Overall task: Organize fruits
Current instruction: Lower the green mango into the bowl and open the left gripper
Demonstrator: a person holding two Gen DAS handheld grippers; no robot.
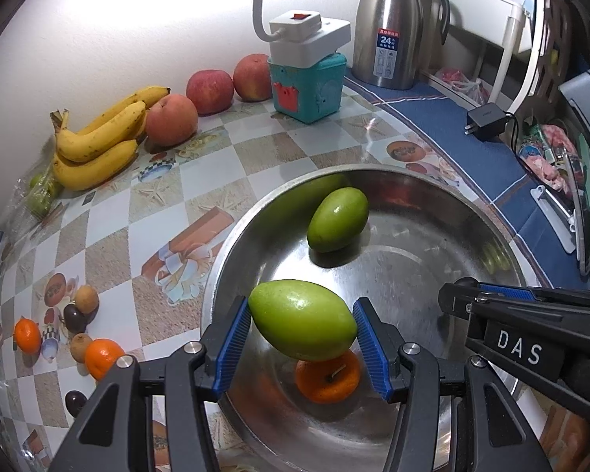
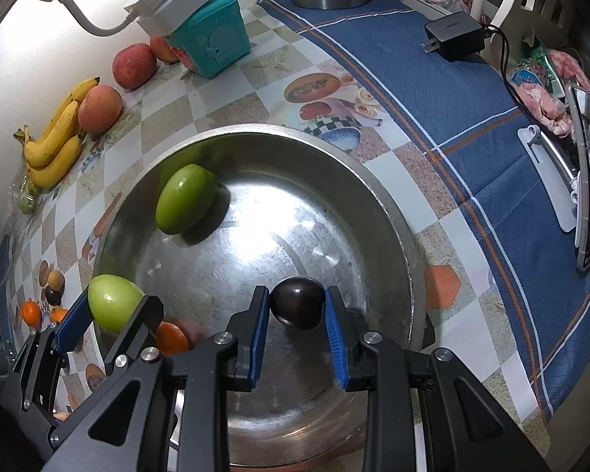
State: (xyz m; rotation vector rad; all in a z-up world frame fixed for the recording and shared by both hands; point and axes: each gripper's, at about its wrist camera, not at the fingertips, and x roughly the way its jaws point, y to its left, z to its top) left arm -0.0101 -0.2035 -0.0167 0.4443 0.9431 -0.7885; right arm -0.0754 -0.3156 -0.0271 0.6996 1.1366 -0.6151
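**Two fruits gripped above the steel bowl**

Green fruit (image 1: 303, 319) pinched end to end between the blue pads of the left gripper (image 1: 303, 324), hanging over the near left part of the steel bowl (image 1: 373, 173). Dark plum-like fruit (image 2: 297, 302) clamped between the nearly closed pads of the right gripper (image 2: 297, 314), over the near middle of the same bowl. Inside the bowl: a second green fruit (image 1: 337, 219) lying against the far left wall, and an orange (image 1: 327, 379) on the floor directly beneath the held green one. Left of the bowl, on the checked tablecloth (image 1: 255, 157), small oranges (image 1: 103, 357), brown fruits (image 1: 86, 299) and dark ones (image 1: 74, 318) scattered well apart from it. Farther back along the wall: bananas (image 1: 98, 145), three apples (image 1: 171, 120), then a teal box (image 1: 306, 88) topped by a white power strip (image 1: 308, 35). Steel thermos (image 1: 389, 27) at far right.
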